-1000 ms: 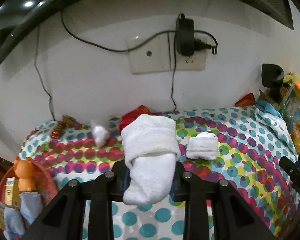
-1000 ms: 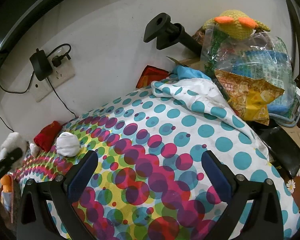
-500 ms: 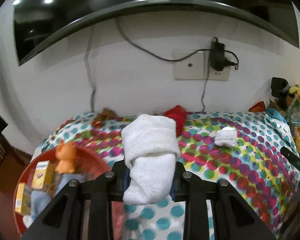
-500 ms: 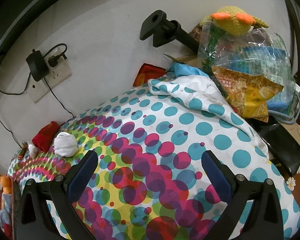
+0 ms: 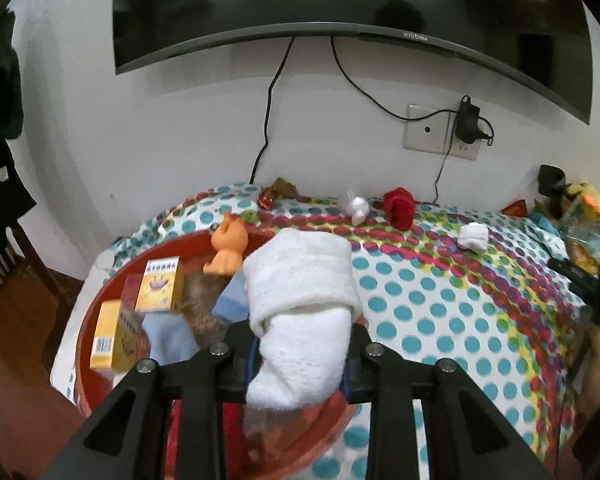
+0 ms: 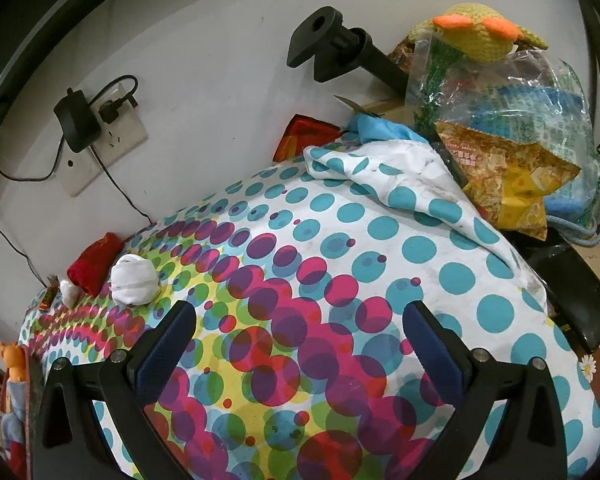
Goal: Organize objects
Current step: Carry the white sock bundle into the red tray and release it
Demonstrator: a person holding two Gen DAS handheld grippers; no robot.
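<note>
White rolled sock (image 5: 300,312), at frame centre, is pinched in the left gripper (image 5: 302,350) above the red basket (image 5: 100,308) at lower left. Lower before releasing, clear of the boxes (image 5: 156,288). Right gripper (image 6: 300,336) is spread, empty, over the dotted cloth (image 6: 380,240).

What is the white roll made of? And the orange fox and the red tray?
The white roll, shut in the left gripper, looks like soft terry cloth: fuzzy, nubbly, matte, probably a rolled sock or towel. The orange fox looks like smooth plastic or rubber, with an even colour and a slight sheen. The red tray seems to be glossy plastic, though its look leaves that open.
</note>
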